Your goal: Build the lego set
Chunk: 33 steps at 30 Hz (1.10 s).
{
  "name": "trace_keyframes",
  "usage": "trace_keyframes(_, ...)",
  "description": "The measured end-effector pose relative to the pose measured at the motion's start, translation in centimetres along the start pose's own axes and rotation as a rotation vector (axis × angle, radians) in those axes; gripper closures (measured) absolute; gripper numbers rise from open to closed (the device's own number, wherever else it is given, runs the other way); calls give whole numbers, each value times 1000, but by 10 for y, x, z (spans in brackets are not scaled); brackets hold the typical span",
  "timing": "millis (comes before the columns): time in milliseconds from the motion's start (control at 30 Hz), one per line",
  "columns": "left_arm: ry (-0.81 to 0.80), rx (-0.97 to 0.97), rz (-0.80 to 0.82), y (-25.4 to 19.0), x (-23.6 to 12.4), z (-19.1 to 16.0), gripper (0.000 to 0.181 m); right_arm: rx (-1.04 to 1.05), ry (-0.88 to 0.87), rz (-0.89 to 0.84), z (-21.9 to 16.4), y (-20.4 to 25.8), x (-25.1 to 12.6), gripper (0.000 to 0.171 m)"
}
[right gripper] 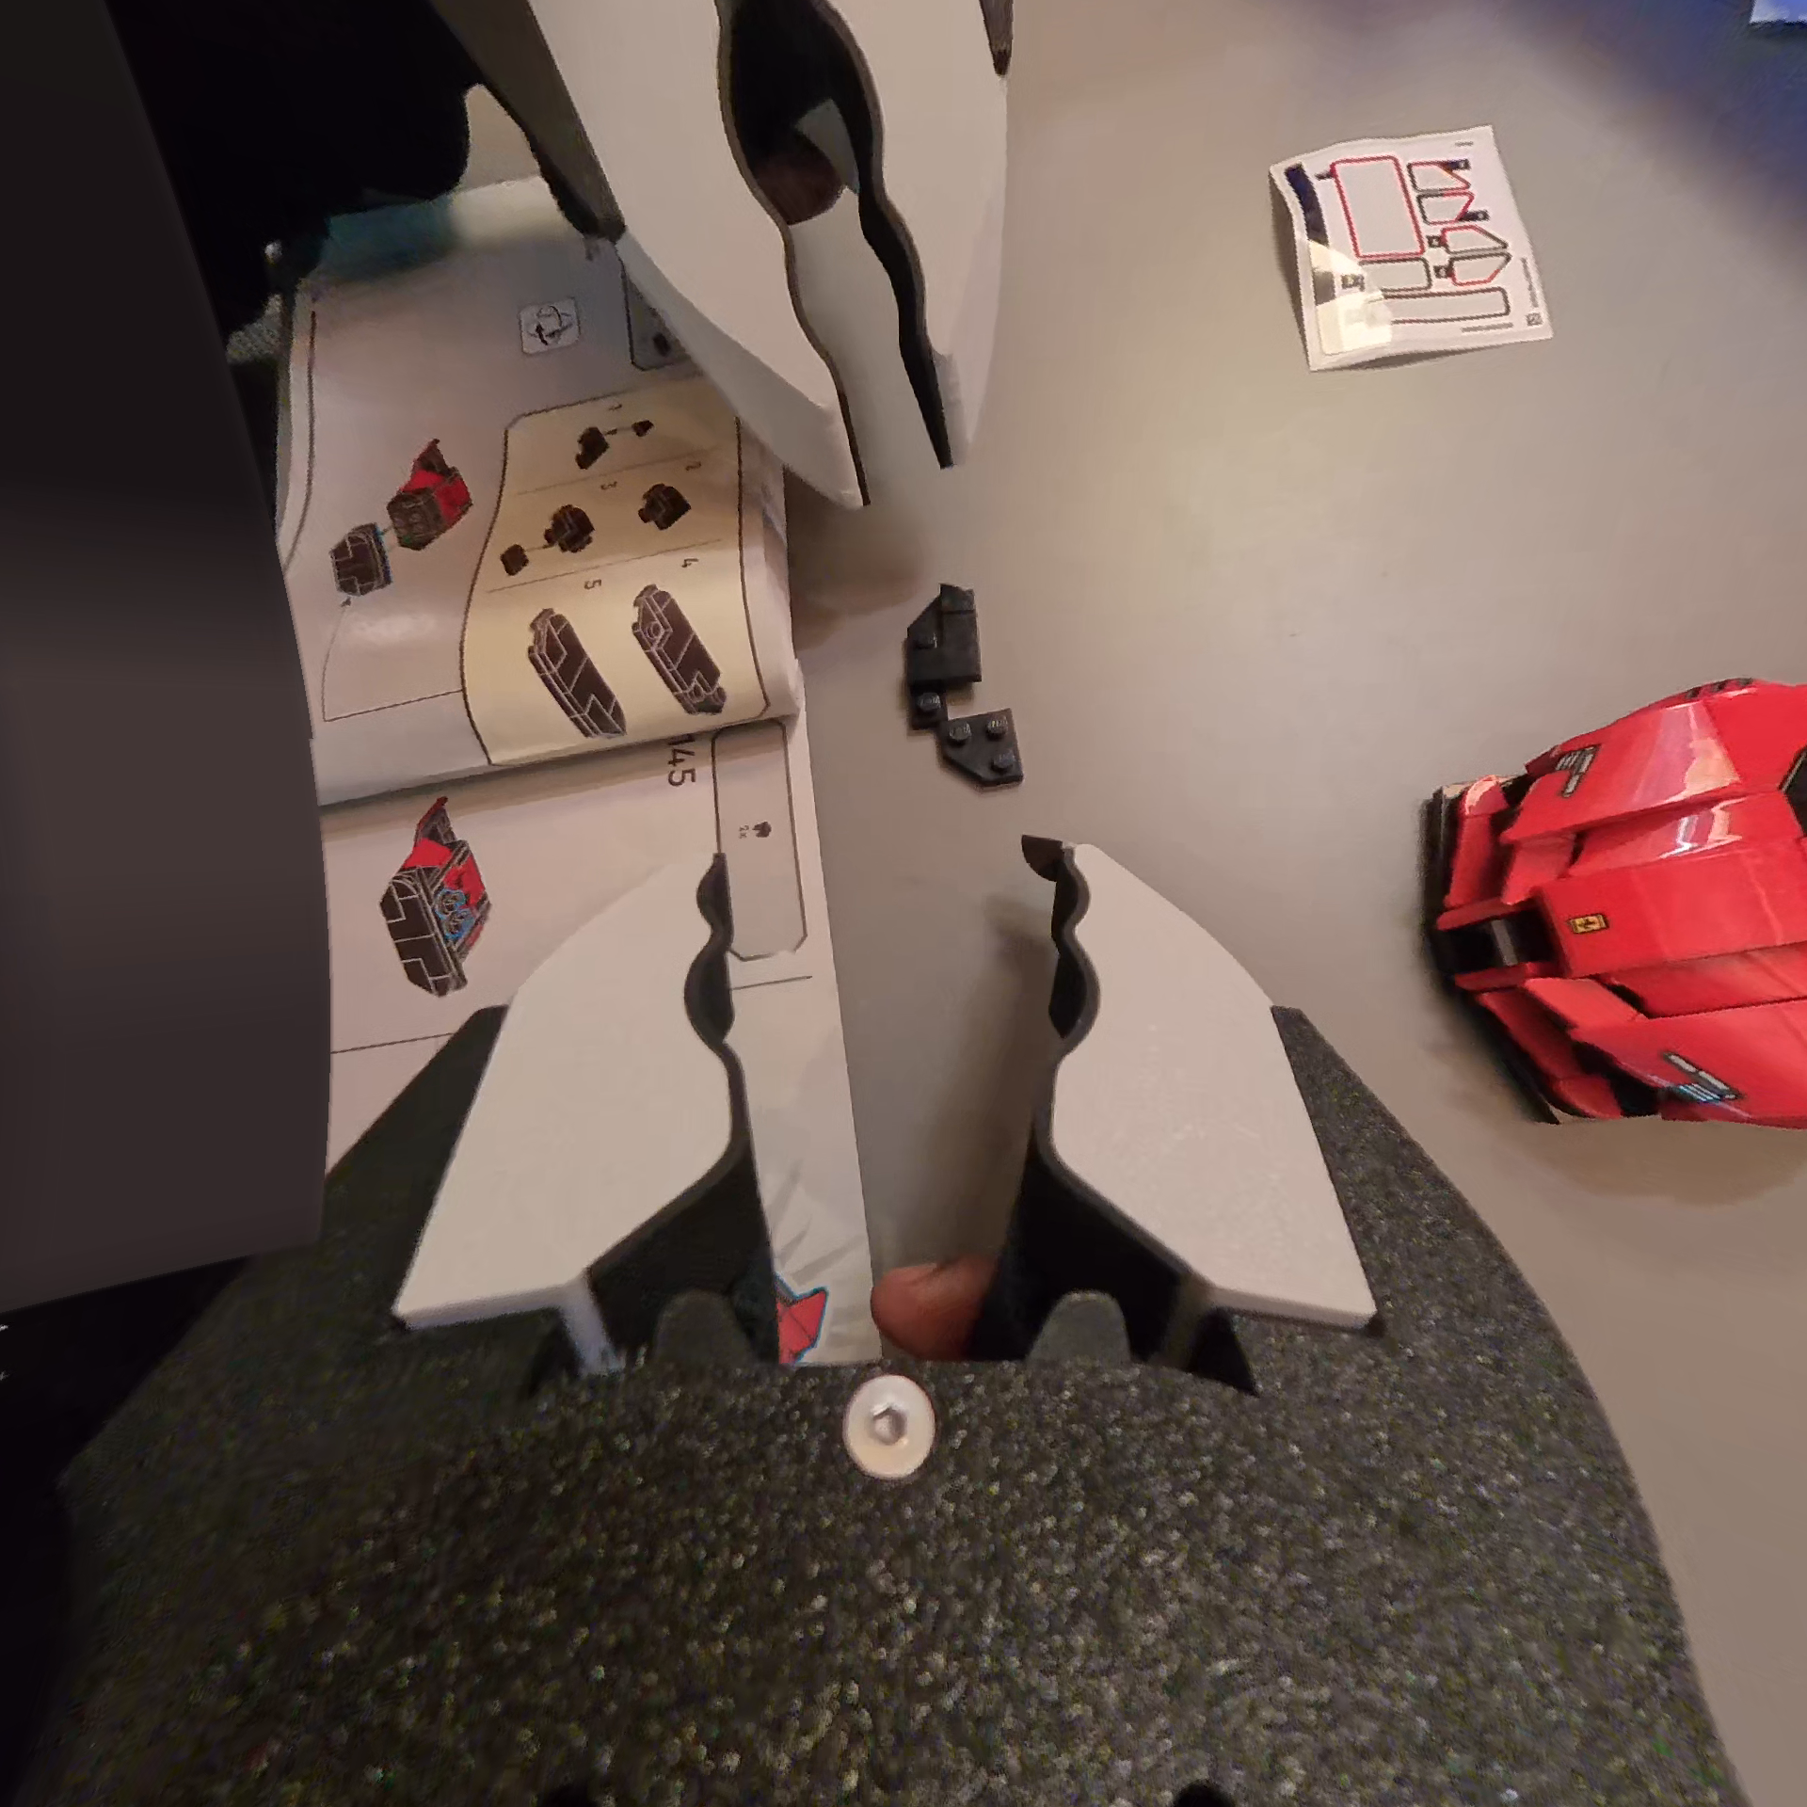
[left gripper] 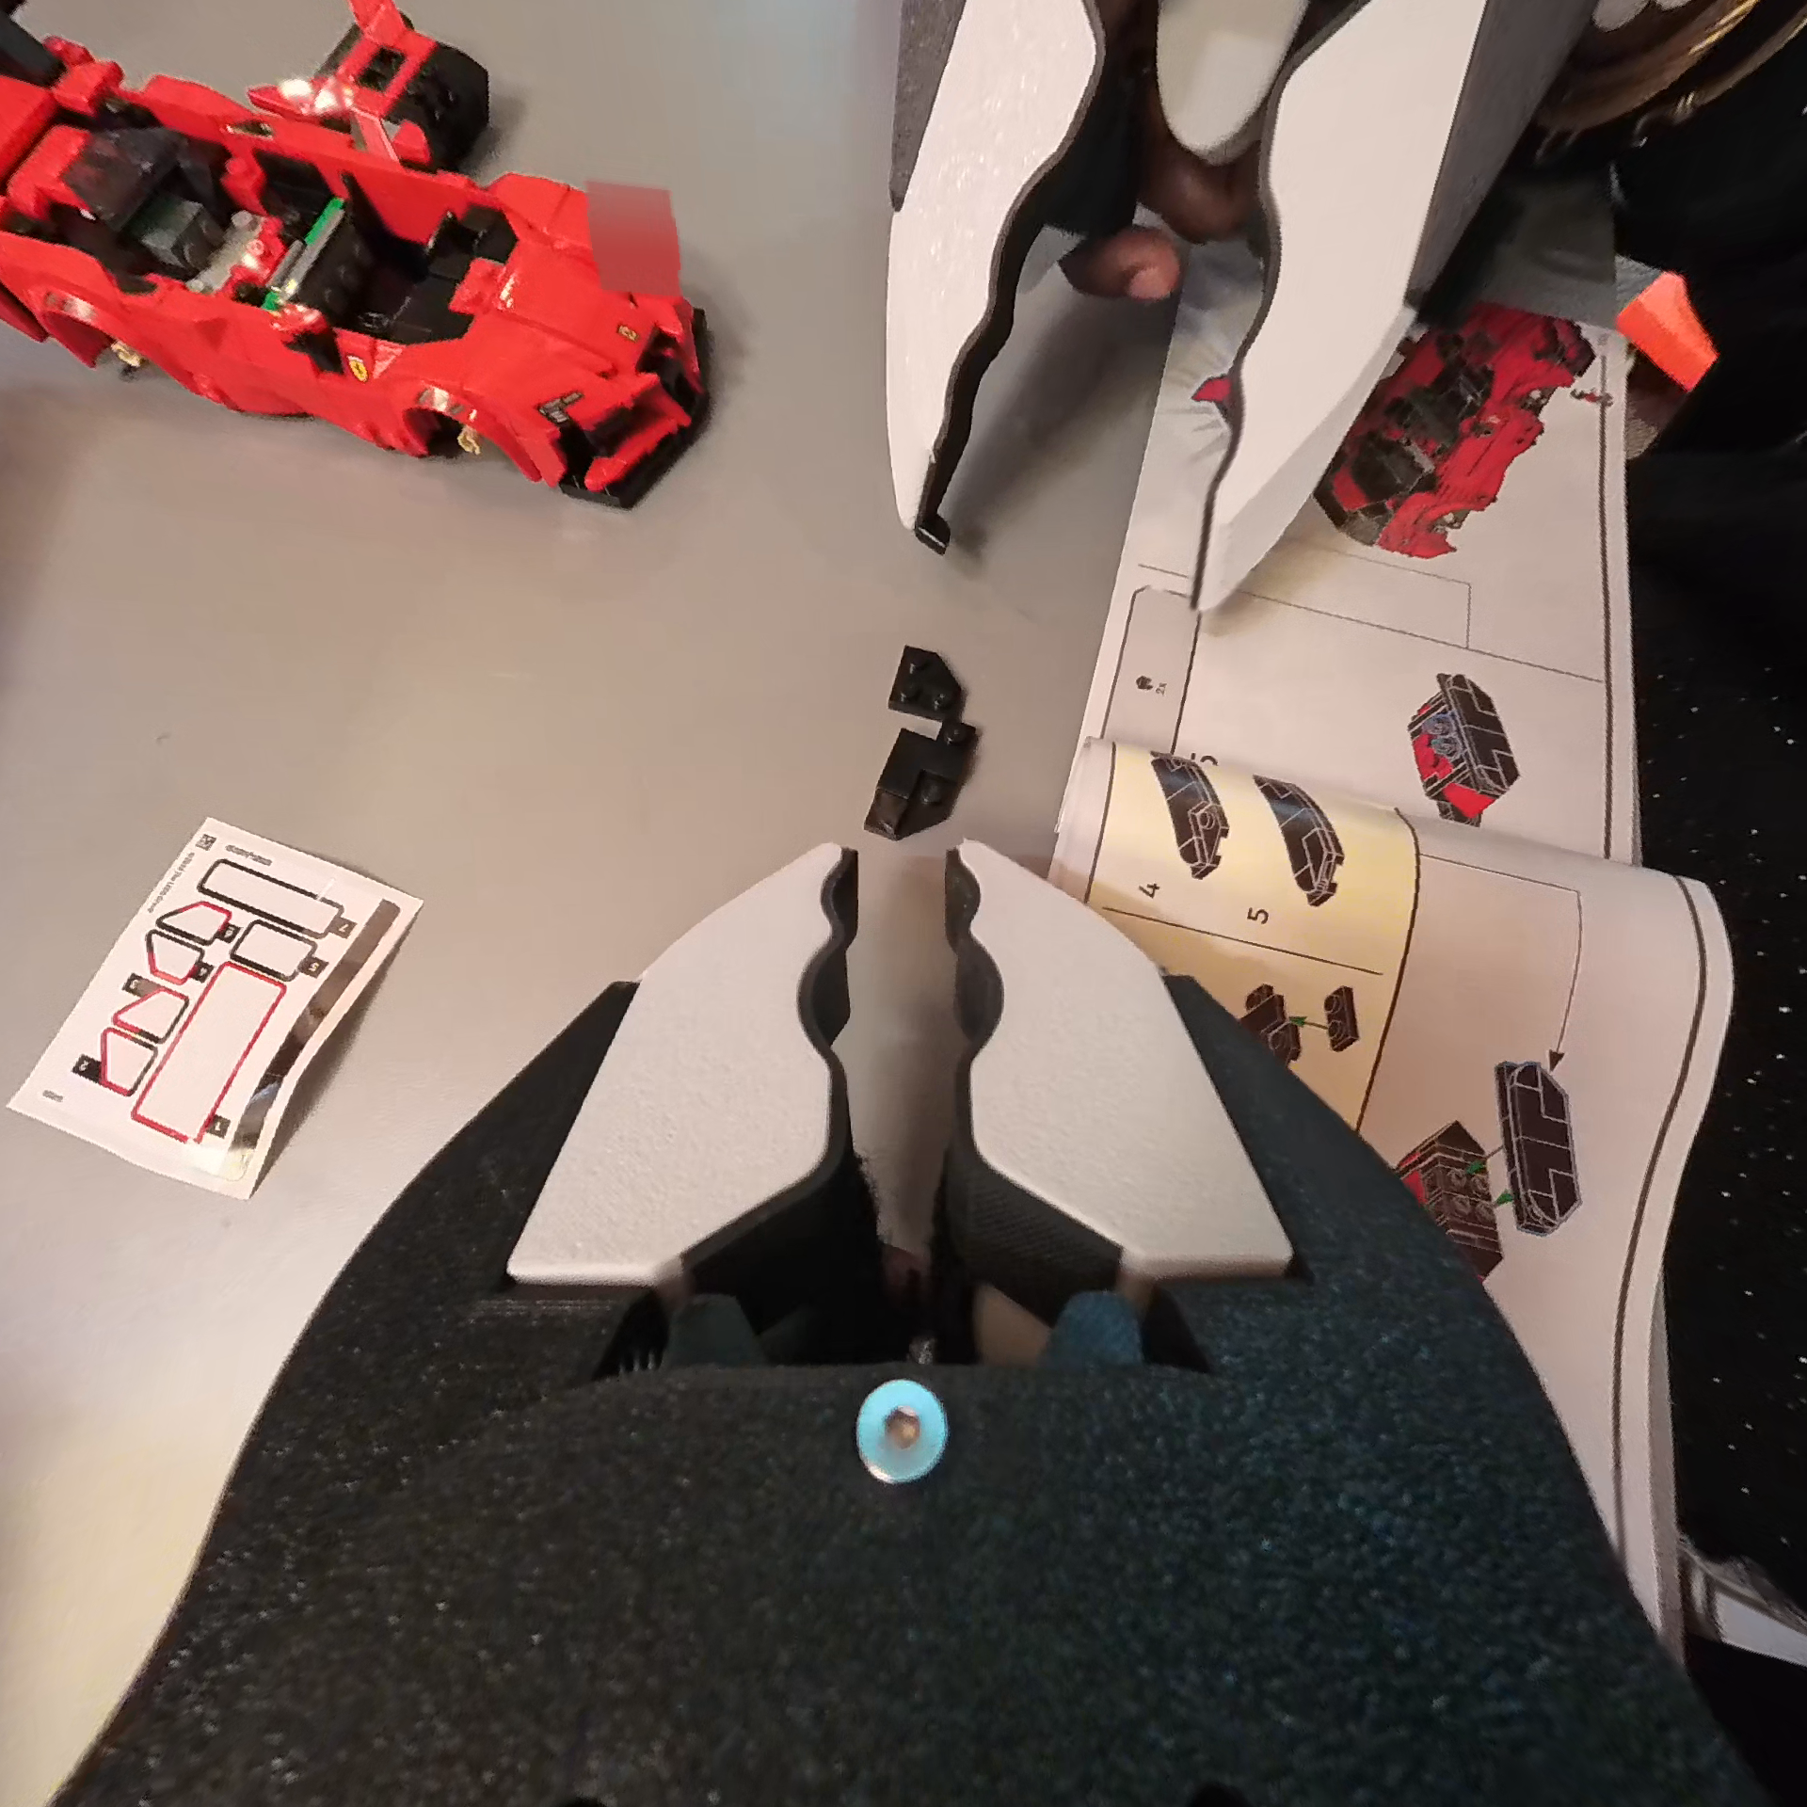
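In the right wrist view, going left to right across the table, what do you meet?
Open instruction booklet → small black lego pieces → sticker sheet toward the far side → red lego car at the right edge.

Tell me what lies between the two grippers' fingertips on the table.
Two small black pieces lie there: a studded wedge plate and a stepped black assembly, side by side on the grey table, between the left gripper and right gripper. Both views show it.

Red car (left gripper: 342, 284), black pieces (left gripper: 924, 743), grey table (left gripper: 489, 636).
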<state>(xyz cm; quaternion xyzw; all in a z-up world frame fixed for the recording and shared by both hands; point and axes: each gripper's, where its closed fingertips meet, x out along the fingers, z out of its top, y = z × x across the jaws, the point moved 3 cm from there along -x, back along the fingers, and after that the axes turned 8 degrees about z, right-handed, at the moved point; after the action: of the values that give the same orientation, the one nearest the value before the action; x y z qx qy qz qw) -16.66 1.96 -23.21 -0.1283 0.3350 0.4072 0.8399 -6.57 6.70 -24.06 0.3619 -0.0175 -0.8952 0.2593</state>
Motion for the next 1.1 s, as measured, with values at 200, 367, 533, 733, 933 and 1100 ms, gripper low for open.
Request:
trace_keyframes(200, -34, -31, -14, 1, 1, 5, 166, 7, -40, 40, 5, 4, 7, 105)
trace_keyframes(367, 5, -1, -27, -1, 12, 4, 166, -38, 46, 32, 4, 2, 12, 104)
trace_keyframes(533, 27, 26, -29, 0, 18, 6, 166, -90, 60, 38, 16, -4, 8, 118)
trace_keyframes(733, 47, 65, -14, 2, 21, 6, 165, -103, 92, 33, 18, -18, 12, 131)
trace_keyframes(933, -12, 33, -29, -1, 19, 13, 166, -109, 62, 52, 18, -11, 17, 120)
trace_keyframes(1100, 28, -11, -16, 5, 19, 7, 168, -135, 111, 58, 13, -8, 20, 114)
